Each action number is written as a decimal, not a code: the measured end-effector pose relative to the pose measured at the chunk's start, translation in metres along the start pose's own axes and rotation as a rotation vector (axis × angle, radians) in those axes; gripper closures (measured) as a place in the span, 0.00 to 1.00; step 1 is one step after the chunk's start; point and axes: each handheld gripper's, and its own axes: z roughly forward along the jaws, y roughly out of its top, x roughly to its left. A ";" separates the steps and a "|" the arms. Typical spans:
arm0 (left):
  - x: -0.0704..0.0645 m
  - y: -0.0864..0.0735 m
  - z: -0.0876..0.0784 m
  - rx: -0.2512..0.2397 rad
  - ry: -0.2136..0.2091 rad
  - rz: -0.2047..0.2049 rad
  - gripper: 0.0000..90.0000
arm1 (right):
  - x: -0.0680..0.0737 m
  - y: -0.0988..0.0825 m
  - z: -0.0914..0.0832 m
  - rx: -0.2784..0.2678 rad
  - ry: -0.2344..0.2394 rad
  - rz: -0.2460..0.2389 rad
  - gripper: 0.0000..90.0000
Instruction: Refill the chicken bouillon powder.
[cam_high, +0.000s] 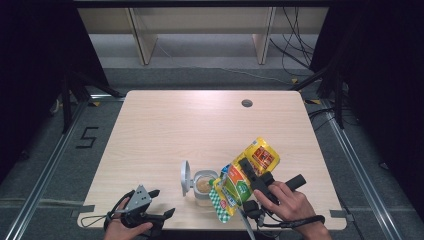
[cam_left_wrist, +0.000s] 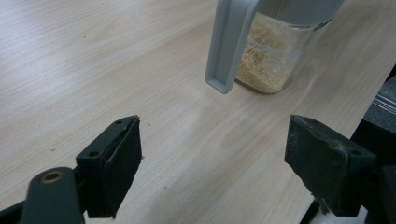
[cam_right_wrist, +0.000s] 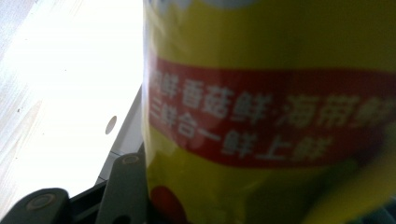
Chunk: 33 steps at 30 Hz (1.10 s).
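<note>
Pouch-to-jar pouring, item in hand

Yellow seasoning pouch (cam_high: 246, 175) gripped between right gripper (cam_high: 248, 170) fingers, long axis tilted, low end beside open jar (cam_high: 203, 186) on surface (cam_high: 200, 125); left gripper (cam_high: 159, 202) fingers wide, empty, jar just ahead.

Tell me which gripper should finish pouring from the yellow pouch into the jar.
Right. The right gripper already clamps the yellow pouch, tilted over the open jar. The left gripper rests open and empty on the table, beside the jar.

Black grippers (cam_high: 159, 205) with square jaws, grey three-cornered plate, trailing cables.
</note>
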 end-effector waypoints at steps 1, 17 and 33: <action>0.000 0.000 0.000 0.000 0.000 0.000 0.20 | 0.000 0.000 0.000 0.000 0.000 0.000 0.59; 0.001 0.000 0.000 0.008 -0.005 -0.009 0.20 | 0.002 -0.001 0.001 -0.013 -0.008 0.020 0.61; 0.001 0.000 0.000 0.015 -0.001 -0.004 0.20 | 0.003 -0.001 0.001 -0.012 -0.007 0.019 0.61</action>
